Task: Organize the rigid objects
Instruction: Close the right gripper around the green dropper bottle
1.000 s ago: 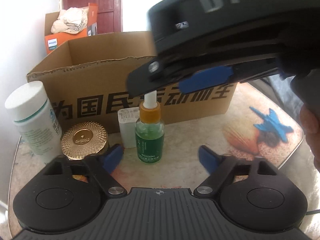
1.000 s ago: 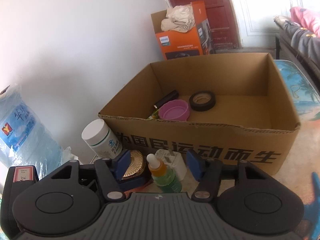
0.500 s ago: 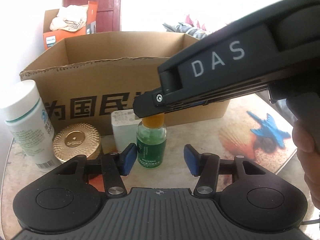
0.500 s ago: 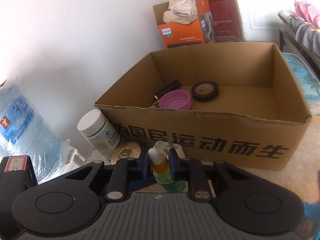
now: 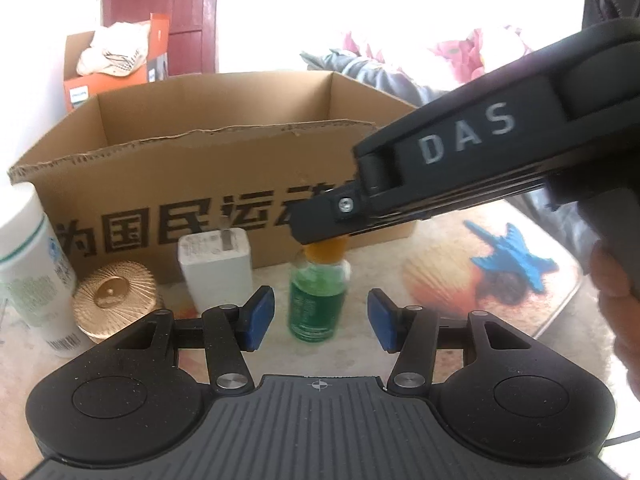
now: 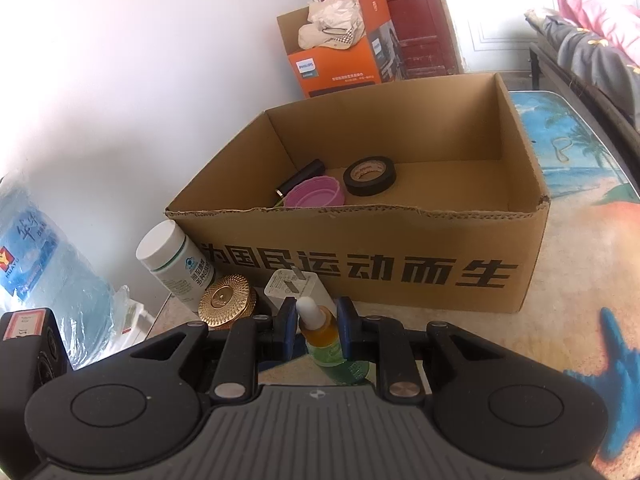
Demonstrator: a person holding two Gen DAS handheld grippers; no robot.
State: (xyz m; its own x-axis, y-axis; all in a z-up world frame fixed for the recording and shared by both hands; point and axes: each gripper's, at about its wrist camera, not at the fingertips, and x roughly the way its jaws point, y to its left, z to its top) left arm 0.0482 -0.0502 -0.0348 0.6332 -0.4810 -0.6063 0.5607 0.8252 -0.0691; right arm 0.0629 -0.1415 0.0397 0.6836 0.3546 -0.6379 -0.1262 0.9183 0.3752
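A green dropper bottle (image 5: pixel 318 300) with an orange collar stands on the table in front of the cardboard box (image 5: pixel 200 184). My right gripper (image 6: pixel 316 330) is shut on the dropper bottle (image 6: pixel 320 332) at its orange neck. In the left wrist view the right gripper's body comes in from the right above the bottle. My left gripper (image 5: pixel 316 318) is open, its blue pads on either side of the bottle without touching it. The cardboard box (image 6: pixel 360 264) holds a black tape roll (image 6: pixel 370 176), a pink lid (image 6: pixel 316 198) and a dark tube (image 6: pixel 300 178).
Left of the bottle stand a white charger block (image 5: pixel 216 264), a gold round jar (image 5: pixel 116 300) and a white pill bottle (image 5: pixel 32 268). A blue water jug (image 6: pixel 40 256) is at the left. An orange Philips box (image 6: pixel 340 68) sits behind the cardboard box.
My right gripper closed from open onto the dropper bottle's neck. The left gripper narrowed a little and shifted so the bottle sits between its pads.
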